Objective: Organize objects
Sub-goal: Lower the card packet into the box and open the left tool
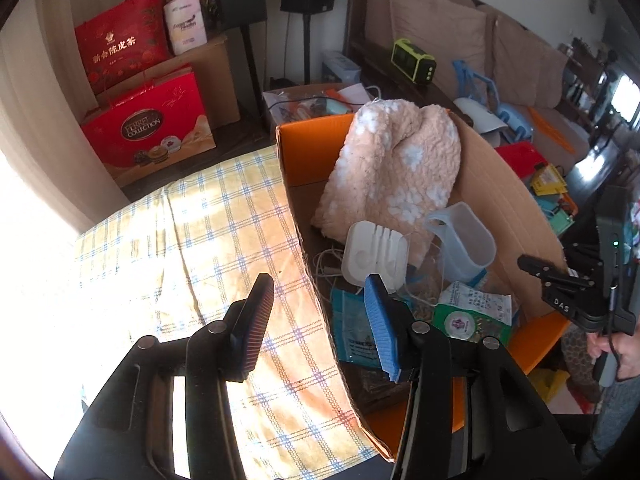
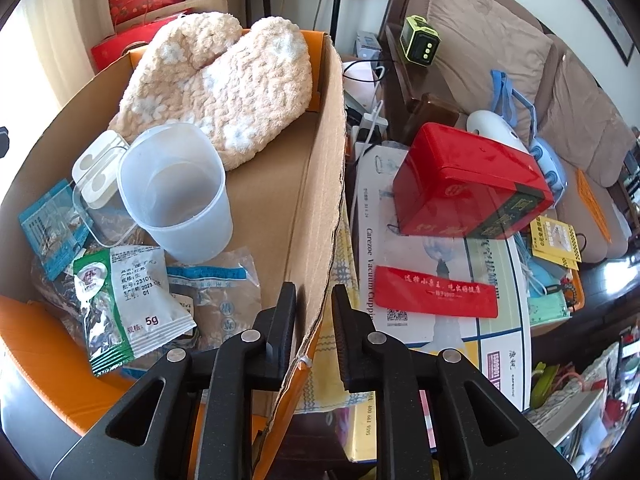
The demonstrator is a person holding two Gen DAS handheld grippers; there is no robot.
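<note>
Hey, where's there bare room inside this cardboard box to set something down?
Bare floor runs along the cardboard box's right wall, between the fluffy blanket and the plastic cup. The near left corner is crowded: snack packets and a clear container. Outside, the checkered tablecloth left of the box is open.

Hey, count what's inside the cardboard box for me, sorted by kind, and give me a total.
Fluffy slippers: 1 pair
Plastic jug: 1
White earphone case: 1
Packets: 3, one green and white, one blue, one clear with a blue strip
Total: 6 that I can tell apart in the box; more may be hidden underneath.
</note>
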